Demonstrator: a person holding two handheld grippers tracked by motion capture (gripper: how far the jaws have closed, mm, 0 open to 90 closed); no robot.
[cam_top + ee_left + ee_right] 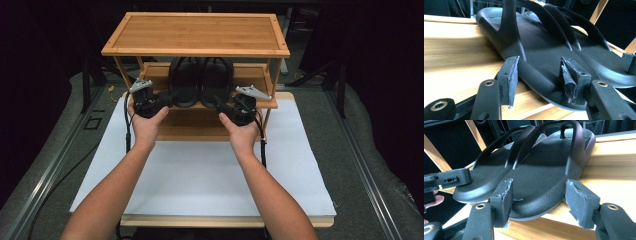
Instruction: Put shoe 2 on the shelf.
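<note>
Pair of black flip-flop sandals, left sandal point(184, 82) and right sandal point(216, 82), lying flat side by side and touching on the middle shelf of the bamboo rack point(195, 32), straps up, heels overhanging the shelf's front edge, toes pointing toward its back.

Dark room, grey floor point(365, 165), white-topped table point(210, 185), bamboo shelf rack point(195, 32).

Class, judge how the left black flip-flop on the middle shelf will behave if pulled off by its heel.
The left flip-flop looks like moulded foam, so probably light. Its pebbled surface should resist slipping in the left claw. The thin strap may flex; the thick sole likely bends only slightly.
</note>
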